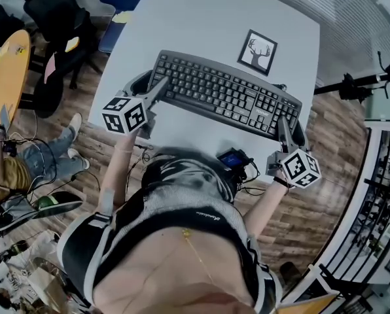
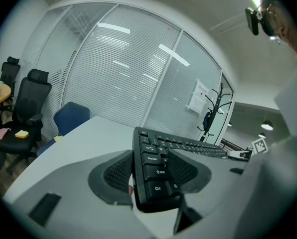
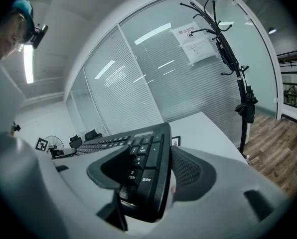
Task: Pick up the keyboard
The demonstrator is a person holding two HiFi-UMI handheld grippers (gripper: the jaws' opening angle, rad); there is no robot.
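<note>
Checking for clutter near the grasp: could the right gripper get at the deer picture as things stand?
Probably not now. The right gripper is clamped on one end of the keyboard, which lies between it and the deer picture; it would have to let go first.

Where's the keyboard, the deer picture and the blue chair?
keyboard (image 1: 224, 93): head view, on the middle keys.
deer picture (image 1: 257, 52): head view, on the deer drawing.
blue chair (image 2: 71, 117): left gripper view, on its backrest.
</note>
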